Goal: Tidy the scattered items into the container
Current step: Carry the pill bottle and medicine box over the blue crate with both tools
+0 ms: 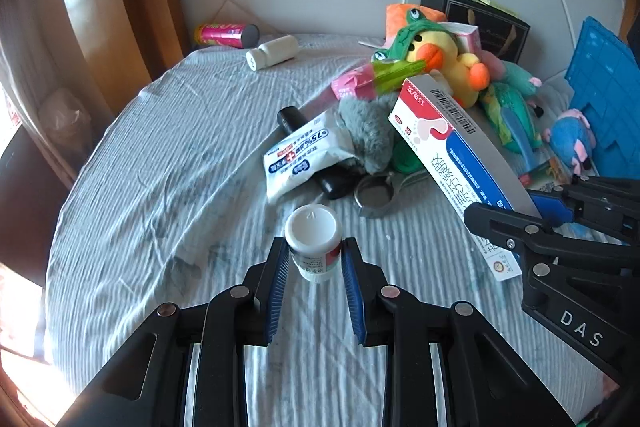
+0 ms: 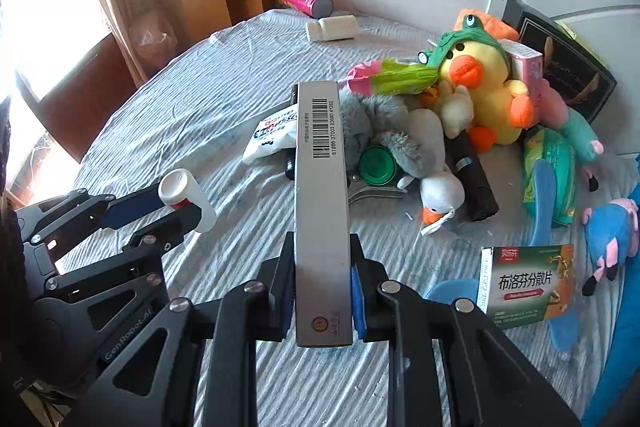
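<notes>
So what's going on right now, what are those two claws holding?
Left gripper shut on small white bottle. Right gripper shut on long medicine box. Both lifted over bed; blue crate at right, toy pile ahead.

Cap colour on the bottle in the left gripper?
White, best seen in the left wrist view: small bottle in the left gripper.

The left gripper is looking black and shiny, with blue ribbed pads and round silver screws. The right gripper is showing the same black arms, and white letters "DAS" are showing on its side.
</notes>
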Motion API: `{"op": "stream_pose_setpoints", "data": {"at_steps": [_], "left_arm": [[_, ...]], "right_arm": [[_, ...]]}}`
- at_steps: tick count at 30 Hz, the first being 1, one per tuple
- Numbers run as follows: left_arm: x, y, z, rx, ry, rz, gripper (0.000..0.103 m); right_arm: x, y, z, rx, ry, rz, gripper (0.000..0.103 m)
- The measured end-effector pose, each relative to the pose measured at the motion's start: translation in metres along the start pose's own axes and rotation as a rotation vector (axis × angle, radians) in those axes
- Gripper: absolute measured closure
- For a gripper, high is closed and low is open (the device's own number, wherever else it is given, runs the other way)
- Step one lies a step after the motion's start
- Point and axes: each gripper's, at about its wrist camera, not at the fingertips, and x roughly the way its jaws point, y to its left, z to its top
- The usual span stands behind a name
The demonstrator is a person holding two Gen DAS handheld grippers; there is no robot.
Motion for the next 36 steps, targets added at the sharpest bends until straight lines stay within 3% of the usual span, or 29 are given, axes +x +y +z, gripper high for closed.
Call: {"op": "stream_pose_setpoints", "data": {"at_steps": [9, 17, 30, 36], "left_arm": [[-0.048, -0.053, 0.033, 0.108, -0.138, -0.103, 0.076], [-0.093, -0.128, 0.048, 0.151, -0.237, -0.163, 0.076], [-0.169, -0.322, 0.073, 0.262, -0.366, -0.311, 0.076], [-0.200, -0.415, 0.092, 0.332, -0.420, -0.372, 0.076]], "right_arm": [[-0.082, -0.038, -0.017, 0.109, -0.119, -0.132, 0.081], [-0.164, -0.094, -0.042, 0.141, -0.231, -0.219, 0.081], [-0.302, -0.238, -0.109, 0.273, -0.409, -0.403, 0.081], [-0.358, -0.305, -0.141, 0.330, -0.441, -0.513, 0.081]]}}
